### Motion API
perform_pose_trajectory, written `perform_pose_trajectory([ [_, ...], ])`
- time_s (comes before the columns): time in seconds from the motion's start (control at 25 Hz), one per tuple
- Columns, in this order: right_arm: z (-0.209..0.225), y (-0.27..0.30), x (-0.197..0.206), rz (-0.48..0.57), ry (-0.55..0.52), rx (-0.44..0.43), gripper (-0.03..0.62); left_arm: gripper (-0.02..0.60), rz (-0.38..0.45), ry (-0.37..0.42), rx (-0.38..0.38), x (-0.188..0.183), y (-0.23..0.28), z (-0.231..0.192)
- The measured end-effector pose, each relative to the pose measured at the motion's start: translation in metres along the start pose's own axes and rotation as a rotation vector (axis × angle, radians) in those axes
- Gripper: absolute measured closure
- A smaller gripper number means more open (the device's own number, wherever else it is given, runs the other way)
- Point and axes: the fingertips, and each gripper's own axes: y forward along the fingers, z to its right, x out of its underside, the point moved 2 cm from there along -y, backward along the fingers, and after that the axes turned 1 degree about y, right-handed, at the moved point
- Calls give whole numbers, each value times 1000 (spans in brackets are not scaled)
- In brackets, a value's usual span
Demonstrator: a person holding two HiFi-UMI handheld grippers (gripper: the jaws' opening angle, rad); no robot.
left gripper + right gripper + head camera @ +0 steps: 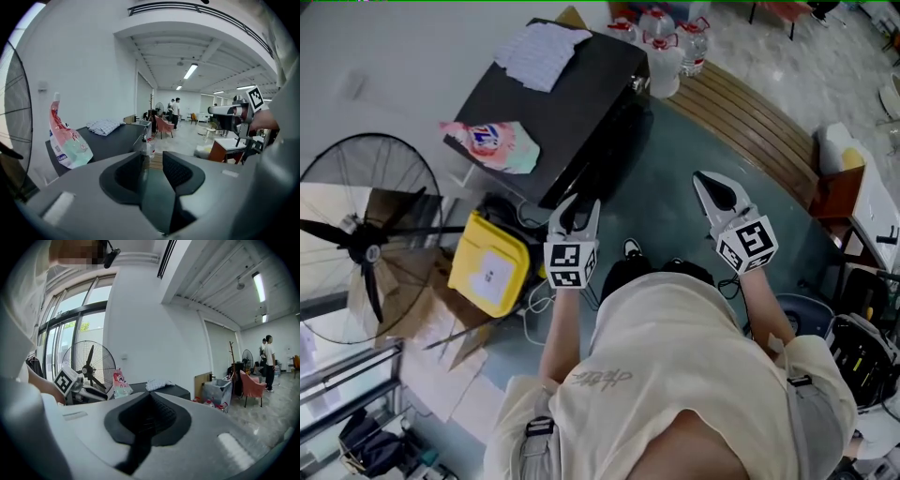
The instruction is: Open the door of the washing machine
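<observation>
The washing machine (581, 89) is a black box with a flat dark top, standing ahead of me and to the left; no door shows from here. Its top also appears in the left gripper view (112, 138) and the right gripper view (173, 391). My left gripper (577, 208) hovers just short of the machine's near side, open, with nothing between its jaws (152, 161). My right gripper (712, 187) is held up to the right over the green floor, shut and empty (150, 401). Neither gripper touches the machine.
A folded cloth (541, 53) and a pink-green bag (492, 145) lie on the machine's top. A yellow box (490, 263) and cables sit at its near left, beside a big fan (366, 244). Water bottles (675, 42) stand behind. Wooden curved floor strip (750, 117) runs right.
</observation>
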Motion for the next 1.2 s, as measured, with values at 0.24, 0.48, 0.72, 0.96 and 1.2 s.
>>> perform_pose_trajectory([
  [0.24,-13,29,1,-16,-8,29,592,420,-87,-66,69,49,26,-15],
  [0.48,-27,50,8,-51,1,52,592,420,-172,-147,88,88,60,-31],
  [0.72,-14,59,10,-81,-8,61,592,423,-267,-164,73,138,92,-43],
  [0.96,4,52,19,-130,-4,100,592,426,-380,-152,22,198,118,-57],
  [1.2,13,44,29,-174,21,140,592,431,-459,-94,29,238,144,-64],
])
